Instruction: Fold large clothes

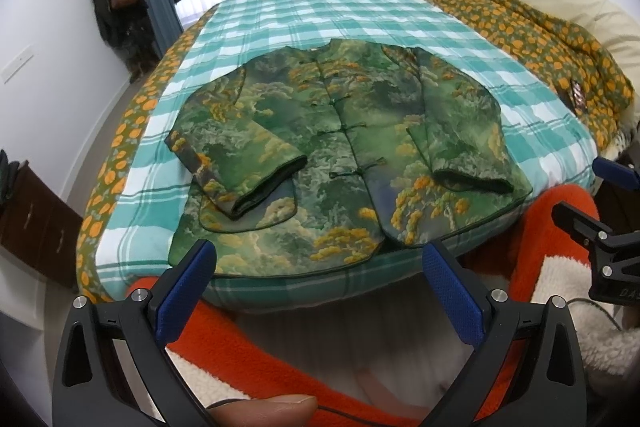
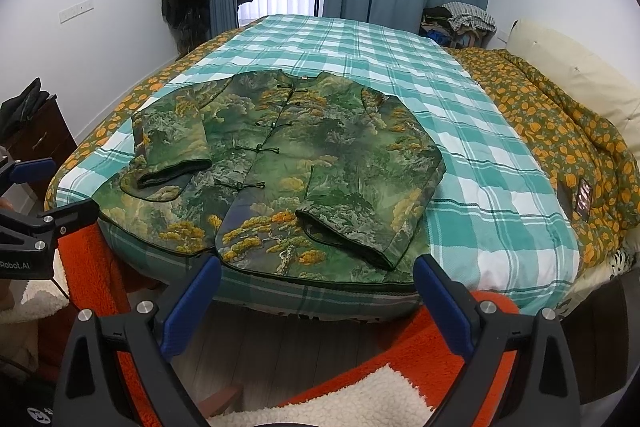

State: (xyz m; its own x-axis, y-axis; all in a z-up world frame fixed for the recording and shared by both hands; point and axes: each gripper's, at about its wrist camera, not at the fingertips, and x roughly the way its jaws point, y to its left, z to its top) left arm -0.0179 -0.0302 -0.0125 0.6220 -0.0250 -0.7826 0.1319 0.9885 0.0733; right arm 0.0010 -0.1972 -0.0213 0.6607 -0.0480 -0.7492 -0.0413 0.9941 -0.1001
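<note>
A green jacket with a yellow tree print lies flat, front up, on the bed's near end, both sleeves folded in across its front. It also shows in the right wrist view. My left gripper is open and empty, held off the bed's near edge just below the jacket's hem. My right gripper is open and empty, just below the hem near the right sleeve cuff. Neither touches the jacket.
The bed has a teal checked sheet and an orange-flowered quilt bunched along its right side. A dark wooden cabinet stands at the left. An orange and white fleece lies below the grippers. Clothes hang by the curtains.
</note>
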